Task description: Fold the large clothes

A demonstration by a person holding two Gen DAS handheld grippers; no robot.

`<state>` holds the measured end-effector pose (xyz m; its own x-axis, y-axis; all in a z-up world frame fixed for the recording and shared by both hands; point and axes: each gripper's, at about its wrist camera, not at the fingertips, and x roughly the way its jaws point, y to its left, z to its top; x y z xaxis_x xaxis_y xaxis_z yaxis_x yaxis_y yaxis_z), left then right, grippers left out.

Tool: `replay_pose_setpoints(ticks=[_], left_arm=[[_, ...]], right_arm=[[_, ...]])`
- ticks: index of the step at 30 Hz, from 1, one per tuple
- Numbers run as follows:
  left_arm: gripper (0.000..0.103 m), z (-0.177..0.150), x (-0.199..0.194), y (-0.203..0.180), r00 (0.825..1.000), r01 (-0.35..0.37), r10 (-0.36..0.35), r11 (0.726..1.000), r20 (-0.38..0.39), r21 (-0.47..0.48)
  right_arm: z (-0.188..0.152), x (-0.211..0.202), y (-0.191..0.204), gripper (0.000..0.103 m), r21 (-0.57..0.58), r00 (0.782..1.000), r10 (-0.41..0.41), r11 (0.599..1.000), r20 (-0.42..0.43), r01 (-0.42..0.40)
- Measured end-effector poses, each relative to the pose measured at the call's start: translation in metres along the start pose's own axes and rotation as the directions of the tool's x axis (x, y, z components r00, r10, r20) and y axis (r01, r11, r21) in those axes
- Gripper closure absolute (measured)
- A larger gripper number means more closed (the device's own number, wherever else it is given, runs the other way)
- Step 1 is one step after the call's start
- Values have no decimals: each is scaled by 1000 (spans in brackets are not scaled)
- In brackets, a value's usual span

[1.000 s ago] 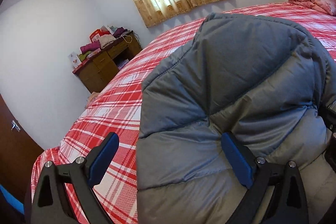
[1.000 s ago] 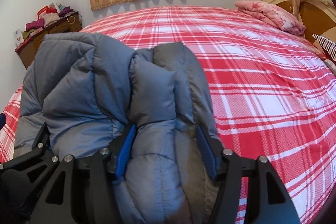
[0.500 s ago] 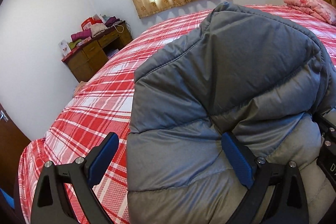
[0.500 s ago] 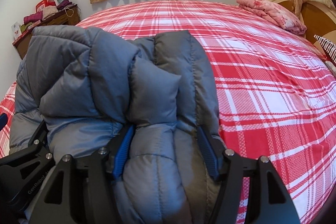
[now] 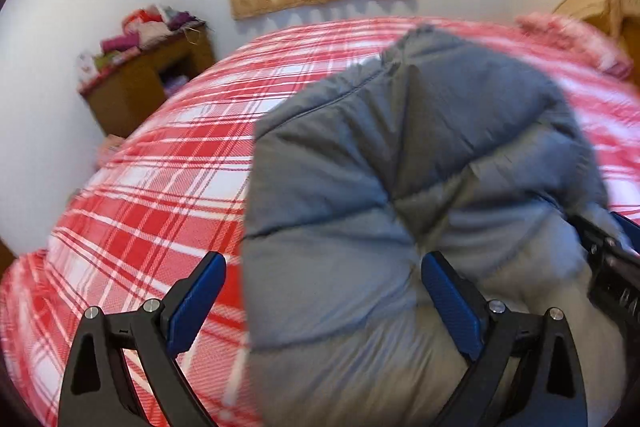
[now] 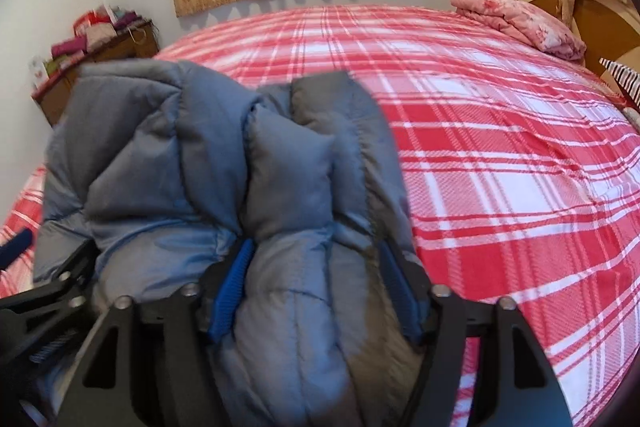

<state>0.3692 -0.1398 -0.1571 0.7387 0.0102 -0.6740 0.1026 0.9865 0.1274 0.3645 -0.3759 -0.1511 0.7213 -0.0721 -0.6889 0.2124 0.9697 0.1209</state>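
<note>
Grey quilted puffer jacket (image 6: 224, 163) sits bunched in a thick bundle on the red plaid bedspread (image 6: 500, 155), at the near edge of the bed, toward its left corner in the right wrist view.

Right gripper (image 6: 316, 291): a fat roll of the jacket fills the gap between its blue pads (image 6: 232, 287). Jaws have just been opening, and the padding still bulges against both pads, so it reads as a loosening hold, not a clean release.

Left gripper (image 5: 320, 301): jaws wide. The right pad touches the jacket's side, while the left pad hangs over bare bedspread, nothing pinched. View is blurred.

Step in hand, as judged: letting go of the folded bundle and settling it. To do it well:
- open the right jaws fully before pulling back, or the puffy fabric drags along and undoes the fold
- back out along the fingers, low and straight, no lifting
- use the left gripper to press or steady the bundle's side while the right leaves
- down filling springs back; pat the top flat afterward

Risk: the bundle lies close to the bed edge and could slump off. Pink folded blanket (image 6: 520, 19) near the headboard is well apart, no interference.
</note>
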Motion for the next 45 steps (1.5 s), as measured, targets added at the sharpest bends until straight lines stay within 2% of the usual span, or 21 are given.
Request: replay_pose_setpoints(ticks=[2, 4, 7, 10, 15, 19, 20, 22, 23, 24, 25, 26, 27, 28, 30, 33, 36, 41, 45], left_arm=[[4, -7, -12, 21, 999, 20, -20, 1000, 30, -7], [4, -15, -12, 35, 997, 75, -74, 997, 12, -19], [4, -24, -6, 49, 982, 184, -187, 978, -15, -93], [4, -27, -3, 45, 966, 254, -259, 959, -21, -128], [4, -26, 3, 25, 952, 306, -307, 949, -6, -74], [4, -21, 10, 18, 929, 367, -369, 928, -18, -57], [5, -20, 10, 15, 927, 374, -375, 926, -17, -47], [16, -17, 9, 11, 918, 396, -396, 918, -9, -19], [20, -17, 6, 9, 915, 402, -402, 915, -3, -4], [32, -18, 3, 5, 913, 407, -407, 913, 5, 17], [47, -18, -2, 3, 914, 405, -405, 914, 11, 35], [56, -17, -4, 1, 920, 390, -392, 919, 16, 59], [74, -15, -11, -1, 928, 368, -371, 926, 26, 86], [82, -12, -16, 0, 930, 361, -366, 928, 33, 95], [86, -5, -31, 7, 933, 350, -356, 932, 52, 98], [87, 4, -60, 24, 937, 314, -329, 940, 117, 130], [87, 13, -86, 52, 937, 289, -305, 950, 167, 117], [88, 10, -111, 96, 946, 219, -233, 972, 226, 86], [89, 1, -109, 131, 958, 177, -183, 983, 221, 45]], right_arm=[[-3, -14, -14, 13, 33, 999, 2, 999, 46, -3], [-5, -12, -25, 13, 63, 999, 27, 998, 22, -29], [-9, 0, -34, 13, 89, 995, 96, 992, -35, -93], [-10, 5, -30, 20, 77, 983, 173, 983, -61, -168], [-14, 16, -31, 23, 120, 958, 271, 958, -96, -259], [-11, 20, -24, 25, 117, 935, 334, 940, -114, -322], [-11, 21, -22, 28, 123, 928, 354, 932, -121, -340], [-13, 23, -20, 35, 142, 911, 391, 917, -127, -374], [-13, 24, -18, 44, 140, 902, 413, 908, -129, -395], [-13, 25, -17, 57, 144, 890, 436, 897, -131, -418], [-14, 24, -16, 62, 145, 885, 448, 891, -128, -431], [-13, 22, -15, 72, 138, 886, 446, 892, -124, -430], [-13, 20, -14, 78, 130, 888, 445, 893, -116, -431], [-12, 16, -13, 80, 126, 888, 449, 891, -104, -436], [-10, 4, -10, 84, 128, 875, 479, 874, -71, -468], [-7, -17, 1, 84, 118, 853, 522, 849, -26, -516], [2, -36, 24, 84, 83, 829, 559, 826, 4, -557], [13, -51, 79, 84, 13, 788, 616, 788, 7, -616], [12, -45, 118, 85, -19, 769, 639, 769, -25, -639]])
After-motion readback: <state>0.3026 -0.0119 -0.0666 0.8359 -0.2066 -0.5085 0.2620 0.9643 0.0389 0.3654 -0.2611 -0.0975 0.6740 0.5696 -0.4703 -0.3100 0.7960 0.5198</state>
